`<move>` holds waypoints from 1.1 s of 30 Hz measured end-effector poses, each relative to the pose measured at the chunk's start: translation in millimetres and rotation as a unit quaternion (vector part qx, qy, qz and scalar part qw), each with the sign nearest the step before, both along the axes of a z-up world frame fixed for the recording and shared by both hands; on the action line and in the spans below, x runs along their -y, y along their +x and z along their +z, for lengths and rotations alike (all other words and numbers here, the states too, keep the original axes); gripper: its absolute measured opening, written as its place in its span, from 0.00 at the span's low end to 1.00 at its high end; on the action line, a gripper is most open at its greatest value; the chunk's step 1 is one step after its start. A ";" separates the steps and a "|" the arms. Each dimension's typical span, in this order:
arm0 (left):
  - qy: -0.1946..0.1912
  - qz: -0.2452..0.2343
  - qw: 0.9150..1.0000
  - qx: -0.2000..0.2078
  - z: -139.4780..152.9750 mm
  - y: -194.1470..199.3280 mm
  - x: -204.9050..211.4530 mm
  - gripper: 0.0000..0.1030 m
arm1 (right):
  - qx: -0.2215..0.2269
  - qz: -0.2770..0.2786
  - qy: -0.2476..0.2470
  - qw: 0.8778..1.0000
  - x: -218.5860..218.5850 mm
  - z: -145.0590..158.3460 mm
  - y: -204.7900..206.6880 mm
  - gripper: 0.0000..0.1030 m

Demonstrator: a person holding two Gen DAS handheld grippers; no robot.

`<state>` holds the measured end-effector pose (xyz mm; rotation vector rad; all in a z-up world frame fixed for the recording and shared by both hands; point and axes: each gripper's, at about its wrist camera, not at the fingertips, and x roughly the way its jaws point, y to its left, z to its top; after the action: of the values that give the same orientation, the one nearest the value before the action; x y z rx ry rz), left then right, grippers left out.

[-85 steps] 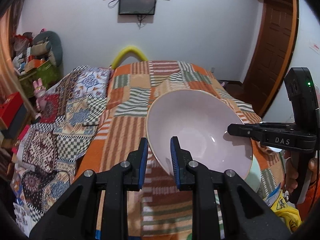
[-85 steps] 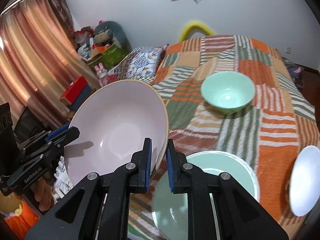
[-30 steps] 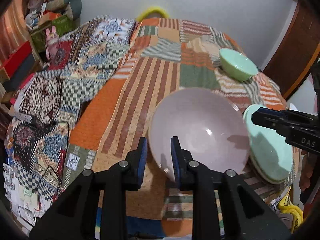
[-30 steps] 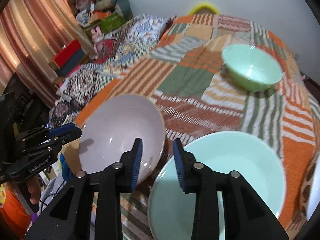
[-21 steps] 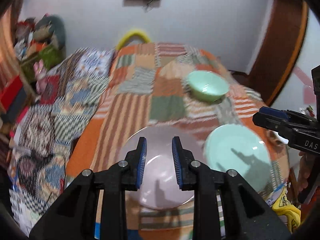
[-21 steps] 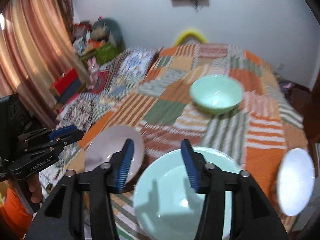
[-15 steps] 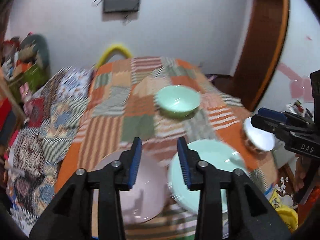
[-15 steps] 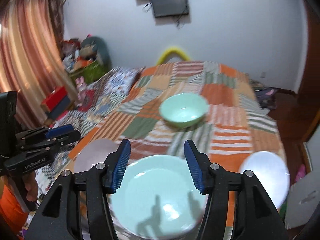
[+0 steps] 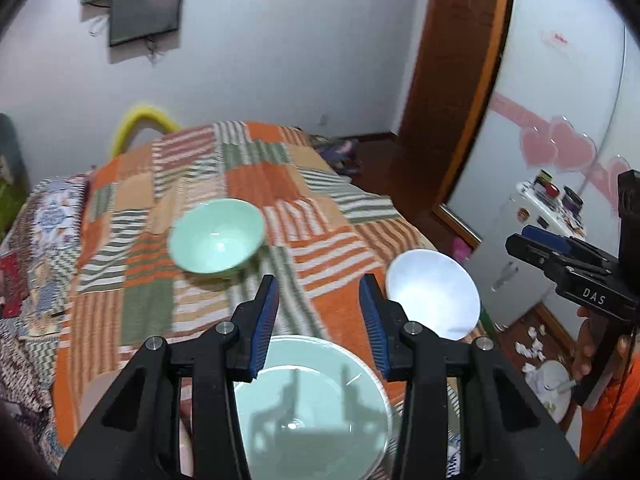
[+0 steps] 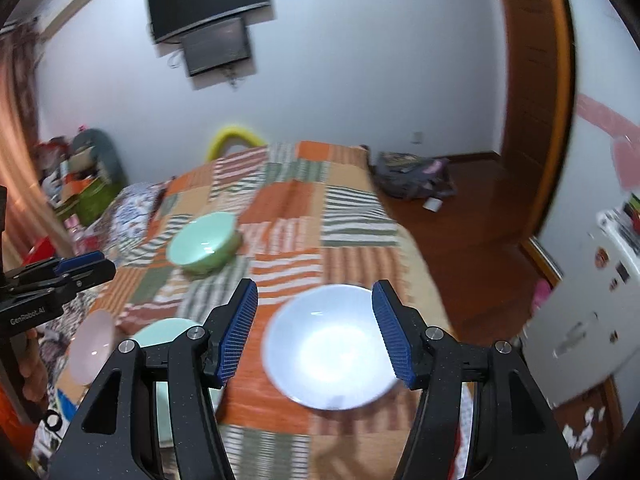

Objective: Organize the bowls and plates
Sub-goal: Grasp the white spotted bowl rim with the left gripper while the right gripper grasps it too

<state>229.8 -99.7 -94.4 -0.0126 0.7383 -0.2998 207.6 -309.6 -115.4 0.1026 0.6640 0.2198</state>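
Note:
My left gripper [image 9: 319,320] hangs above the near rim of a large pale green bowl [image 9: 312,408]; its jaws are opening with nothing between them. My right gripper [image 10: 314,328] hovers over a white bowl [image 10: 332,348] near the bed's right edge, its jaws also opening and empty. The white bowl [image 9: 434,294] lies right of the left gripper. A small green bowl [image 9: 216,236] [image 10: 204,248] sits mid-quilt. The pink bowl [image 10: 90,348] rests at the near left, beside the large green bowl [image 10: 168,332]. Each gripper shows in the other's view: right gripper [image 9: 560,256], left gripper [image 10: 72,272].
The dishes lie on a patchwork quilt [image 9: 256,176] over a bed. A white fridge [image 10: 592,320] stands at the right, a wooden door [image 9: 452,80] behind it. A backpack [image 10: 412,178] lies on the floor. Clutter and a curtain [image 10: 16,152] fill the left.
Both grippers let go of the pink bowl, which now lies on the quilt at the near left. Both rose and swung right, and their jaws widened.

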 end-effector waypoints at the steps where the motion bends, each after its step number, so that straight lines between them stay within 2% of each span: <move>1: 0.001 -0.007 1.000 -0.007 -4.0 6.5 8.1 0.40 | -0.005 -0.006 0.001 1.000 5.4 -3.3 1.0 0.54; 11: 0.016 -0.078 0.994 -0.080 -63.6 44.2 71.3 0.40 | -0.069 -0.023 0.023 0.997 31.4 -54.2 30.0 0.54; 20: 0.008 -0.099 0.985 -0.138 -104.0 67.1 93.9 0.40 | -0.119 -0.014 0.038 0.992 39.9 -91.3 42.4 0.54; 22: 0.010 -0.101 0.984 -0.143 -109.1 69.6 97.1 0.40 | -0.125 -0.013 0.043 0.991 41.5 -95.1 44.5 0.49; 24: 0.009 -0.104 0.983 -0.150 -113.0 72.2 99.5 0.40 | -0.131 -0.009 0.039 0.991 40.6 -99.1 48.1 0.34; 26: 0.006 -0.106 0.982 -0.154 -117.0 74.1 101.0 0.38 | -0.135 -0.006 0.035 0.990 40.5 -101.8 49.1 0.31; 28: 0.007 -0.107 0.981 -0.159 -120.2 76.4 103.2 0.31 | -0.134 -0.003 0.036 0.990 41.4 -103.0 47.8 0.29; 31: 0.008 -0.110 0.980 -0.165 -124.2 78.1 105.8 0.21 | -0.138 0.003 0.042 0.990 41.0 -105.6 49.2 0.22; 33: 0.011 -0.112 0.980 -0.167 -126.0 78.0 107.5 0.16 | -0.138 0.003 0.041 0.990 40.8 -106.6 49.8 0.21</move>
<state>307.8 -207.2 -220.4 0.0419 1.0788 -0.5117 257.3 -350.4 -222.0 0.2133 0.9304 0.2418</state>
